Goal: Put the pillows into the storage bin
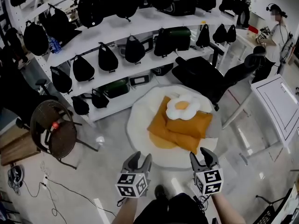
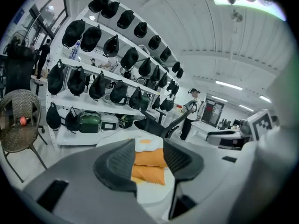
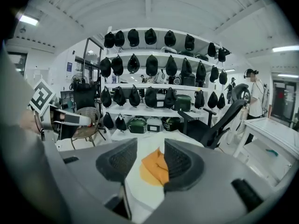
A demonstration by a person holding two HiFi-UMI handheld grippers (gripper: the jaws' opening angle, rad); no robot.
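Note:
Two orange pillows (image 1: 187, 125) lie stacked on a big round white cushion (image 1: 140, 120) on the floor, with a small fried-egg pillow (image 1: 183, 107) on top of them. My left gripper (image 1: 139, 161) and right gripper (image 1: 202, 157) hover side by side just short of the cushion's near edge, both open and holding nothing. The left gripper view looks between its jaws (image 2: 148, 160) at the orange pillows (image 2: 149, 164) and the egg pillow (image 2: 148, 143). Between the right gripper's (image 3: 150, 160) jaws shows an orange pillow (image 3: 152, 167). No storage bin is plainly in view.
White shelves (image 1: 117, 55) hung with black bags stand behind the cushion. A wicker chair (image 1: 53, 132) is at the left, a black office chair (image 1: 205, 76) behind the cushion, a white table (image 1: 275, 106) at the right. A person (image 1: 278, 27) stands far back right. Cables (image 1: 28, 185) lie on the floor.

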